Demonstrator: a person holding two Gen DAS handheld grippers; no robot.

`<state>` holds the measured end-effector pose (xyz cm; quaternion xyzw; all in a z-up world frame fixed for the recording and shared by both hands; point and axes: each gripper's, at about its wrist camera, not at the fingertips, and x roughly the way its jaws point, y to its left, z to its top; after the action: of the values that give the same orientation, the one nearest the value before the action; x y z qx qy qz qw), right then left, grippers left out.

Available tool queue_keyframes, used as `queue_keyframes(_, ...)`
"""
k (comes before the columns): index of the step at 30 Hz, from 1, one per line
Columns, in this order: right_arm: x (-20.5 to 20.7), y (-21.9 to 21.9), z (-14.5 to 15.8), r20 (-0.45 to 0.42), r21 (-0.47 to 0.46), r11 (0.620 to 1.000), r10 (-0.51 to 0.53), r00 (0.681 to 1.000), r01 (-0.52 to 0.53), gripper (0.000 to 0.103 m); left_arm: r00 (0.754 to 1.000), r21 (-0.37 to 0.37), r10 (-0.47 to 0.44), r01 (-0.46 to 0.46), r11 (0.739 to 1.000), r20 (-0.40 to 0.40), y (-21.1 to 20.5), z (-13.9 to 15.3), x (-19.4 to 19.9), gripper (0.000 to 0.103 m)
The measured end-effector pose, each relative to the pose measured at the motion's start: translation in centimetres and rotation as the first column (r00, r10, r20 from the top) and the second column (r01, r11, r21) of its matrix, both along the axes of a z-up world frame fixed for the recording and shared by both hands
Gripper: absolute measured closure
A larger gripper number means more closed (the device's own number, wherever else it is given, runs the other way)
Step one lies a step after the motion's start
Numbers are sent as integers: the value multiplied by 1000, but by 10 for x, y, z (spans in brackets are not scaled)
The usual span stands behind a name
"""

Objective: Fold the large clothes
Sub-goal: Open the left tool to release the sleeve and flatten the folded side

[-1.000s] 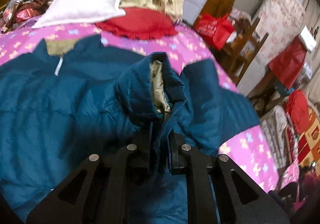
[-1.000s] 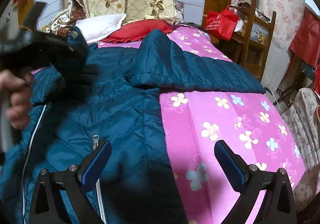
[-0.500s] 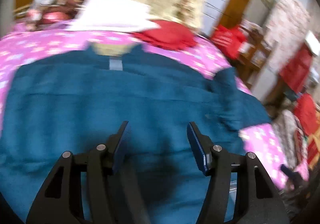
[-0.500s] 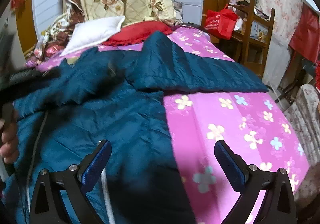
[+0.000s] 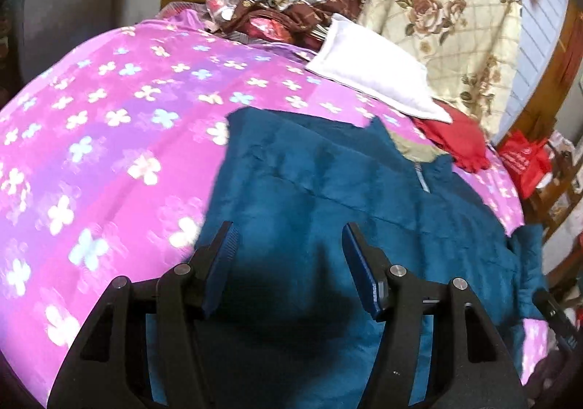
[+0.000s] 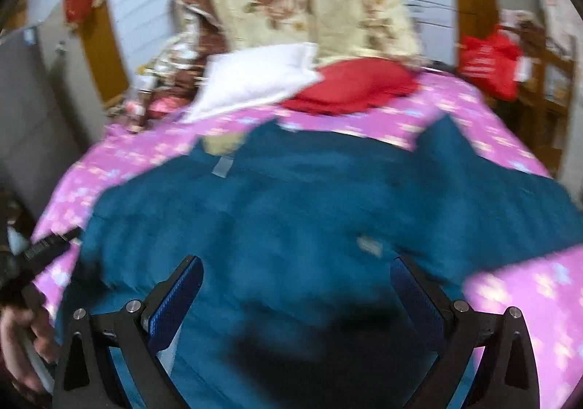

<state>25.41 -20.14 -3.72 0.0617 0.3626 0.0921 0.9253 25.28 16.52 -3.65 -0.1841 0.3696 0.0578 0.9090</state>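
Note:
A large teal quilted jacket [image 5: 328, 197] lies spread on the pink flowered bedspread [image 5: 109, 124], its collar toward the pillows. My left gripper [image 5: 288, 256] hovers over the jacket's left side near its edge, open, nothing between its blue pads. In the right wrist view the jacket [image 6: 309, 197] fills the middle, one sleeve reaching out to the right [image 6: 510, 197]. My right gripper [image 6: 295, 288] stands wide open above the jacket's lower part, holding nothing. That view is blurred. A hand [image 6: 22, 343] at its left edge holds the other gripper's handle.
A white pillow [image 5: 371, 70] and a red cushion [image 5: 455, 139] lie at the bed's head, beneath a cream floral quilt [image 5: 444, 8]. A red bag [image 5: 524, 161] and wooden chair [image 6: 546, 81] stand beside the bed on the right. Bare bedspread [image 6: 528, 299] lies right of the jacket.
My left gripper let go of the jacket sleeve, opened and swung left over the jacket's left edge. The sleeve now lies folded on the body. My right gripper moved left over the jacket.

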Motion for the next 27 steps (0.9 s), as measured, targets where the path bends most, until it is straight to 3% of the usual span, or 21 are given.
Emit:
queue_keyframes(2, 20, 13, -15, -8, 27, 998, 60, 998, -59, 1, 1000, 4, 23, -23, 1000, -16, 7, -8, 6, 43)
queue_keyframes(4, 36, 14, -34, -73, 16, 997, 79, 994, -78, 1, 997, -22, 27, -29, 999, -68, 13, -23, 17, 43)
queue_keyframes(7, 53, -11, -69, -213, -67, 998, -10, 977, -4, 1, 987, -58, 44, -54, 997, -154, 21, -46, 27, 38)
queue_keyframes(9, 52, -31, -74, -206, -2, 1000, -8, 978, 8, 1, 987, -49, 40, -48, 998, -155, 20, -45, 26, 38)
queue_keyframes(11, 51, -30, -71, -222, -27, 1000, -16, 975, 11, 1, 987, -67, 59, -70, 995, -153, 23, -40, 22, 38)
queue_keyframes(14, 46, -29, -63, -224, -44, 998, -63, 973, 54, 3, 992, -87, 95, -102, 991, -82, 29, -19, 18, 38)
queue_keyframes(16, 44, -28, -42, -156, -34, 997, -76, 985, 71, 3, 997, -50, 70, -71, 996, -29, 23, -5, 26, 37)
queue_keyframes(19, 52, -22, -15, -39, -41, 995, -94, 995, 93, 3, 1000, 32, 2, -1, 999, -26, 10, -4, 56, 35)
queue_keyframes(23, 102, -19, -42, -143, -78, 993, -103, 984, 93, 3, 993, 132, 10, 5, 991, -119, 8, -33, 81, 35)
queue_keyframes(25, 114, -26, -67, -202, -95, 991, -115, 973, 98, 0, 987, 99, 4, 12, 995, -160, 15, -48, 82, 22)
queue_keyframes(27, 112, -29, -65, -196, -94, 989, -134, 971, 117, 0, 985, 28, 16, -11, 1000, -173, 26, -52, 79, 20)
